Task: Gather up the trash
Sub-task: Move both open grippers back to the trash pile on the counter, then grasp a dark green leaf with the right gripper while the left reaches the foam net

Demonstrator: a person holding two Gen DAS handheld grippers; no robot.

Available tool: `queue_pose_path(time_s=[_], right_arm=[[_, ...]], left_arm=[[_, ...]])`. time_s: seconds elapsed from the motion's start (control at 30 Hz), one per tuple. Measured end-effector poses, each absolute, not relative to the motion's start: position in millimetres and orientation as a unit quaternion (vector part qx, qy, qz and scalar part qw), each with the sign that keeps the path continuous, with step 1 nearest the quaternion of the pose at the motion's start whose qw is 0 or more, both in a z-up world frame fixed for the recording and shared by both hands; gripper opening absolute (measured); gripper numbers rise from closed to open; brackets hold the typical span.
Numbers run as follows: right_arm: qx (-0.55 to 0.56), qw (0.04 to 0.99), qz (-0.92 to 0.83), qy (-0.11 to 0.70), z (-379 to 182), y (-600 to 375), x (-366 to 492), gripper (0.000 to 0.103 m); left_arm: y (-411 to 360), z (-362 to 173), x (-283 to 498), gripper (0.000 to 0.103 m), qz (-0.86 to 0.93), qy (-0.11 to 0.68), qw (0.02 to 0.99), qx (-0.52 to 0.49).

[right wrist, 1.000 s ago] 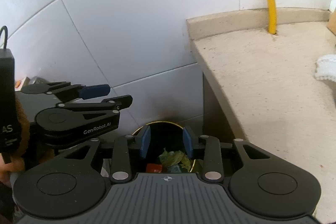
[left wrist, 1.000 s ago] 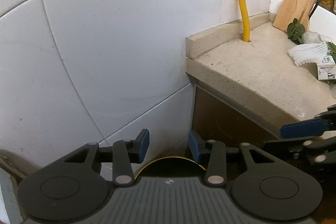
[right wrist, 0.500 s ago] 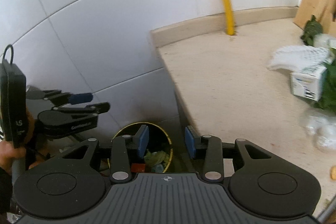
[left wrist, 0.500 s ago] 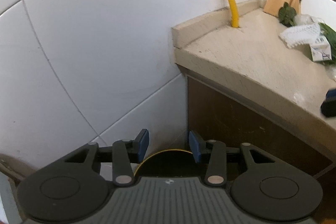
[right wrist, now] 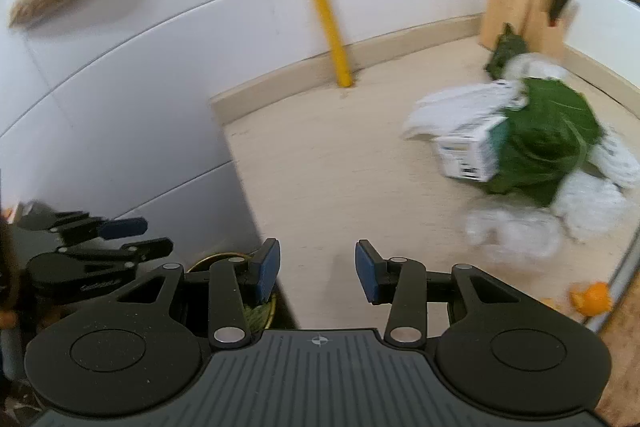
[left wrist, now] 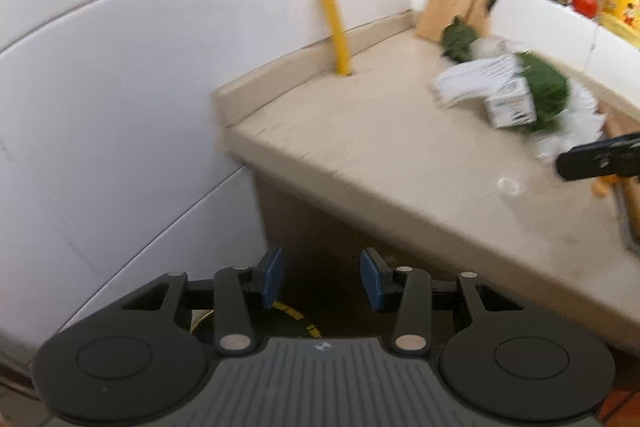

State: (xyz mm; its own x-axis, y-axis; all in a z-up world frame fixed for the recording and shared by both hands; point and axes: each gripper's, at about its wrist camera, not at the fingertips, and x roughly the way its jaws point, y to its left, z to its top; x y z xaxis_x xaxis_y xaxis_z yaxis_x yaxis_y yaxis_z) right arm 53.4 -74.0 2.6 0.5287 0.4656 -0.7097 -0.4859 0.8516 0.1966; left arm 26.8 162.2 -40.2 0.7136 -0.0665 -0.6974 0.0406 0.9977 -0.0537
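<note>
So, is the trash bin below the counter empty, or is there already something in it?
Not empty. In the right wrist view, green leafy scraps show inside the bin, under its yellow rim. How full it is, I cannot tell; the right claw hides most of it.

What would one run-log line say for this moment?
left gripper: open, empty | right gripper: jaws just opening, empty | leftover trash: small white carton, big green leaf on beige stone counter

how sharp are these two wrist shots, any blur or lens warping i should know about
Left wrist view: the countertop and the white carton are smeared by motion blur, and the wall tile seams bow from the fisheye. Right wrist view: the green leaf and the white trash around it are streaked; the right gripper itself stays crisp.
</note>
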Motion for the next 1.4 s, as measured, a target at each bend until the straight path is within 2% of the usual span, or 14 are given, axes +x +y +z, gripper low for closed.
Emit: queue_pose_path(time_s=[0.07, 0.13, 0.33, 0.73, 1.27, 1.4], right_arm=[[-0.009, 0.878, 0.265, 0.399, 5, -85, 56, 0.050], [-0.007, 0.884, 0.254, 0.393, 8, -97, 58, 0.052], [0.008, 0.902, 0.213, 0.376, 17, -134, 76, 0.057], [0.022, 0.917, 0.162, 0.365, 20, -191, 111, 0.060], [0.009, 0.914, 0.174, 0.367, 9, -210, 194, 0.065], [0.011, 0.908, 0.182, 0.376, 2, -203, 206, 0.065]], left_arm=[[151, -31, 30, 0.037, -0.042, 0.368, 0.929, -0.021], [140, -23, 35, 0.043, -0.055, 0.359, 0.932, -0.022], [104, -9, 58, 0.043, -0.096, 0.345, 0.933, -0.015], [37, 15, 130, 0.044, -0.159, 0.330, 0.930, 0.027], [16, 14, 196, 0.045, -0.181, 0.354, 0.915, 0.067], [15, 15, 210, 0.050, -0.193, 0.349, 0.914, 0.075]])
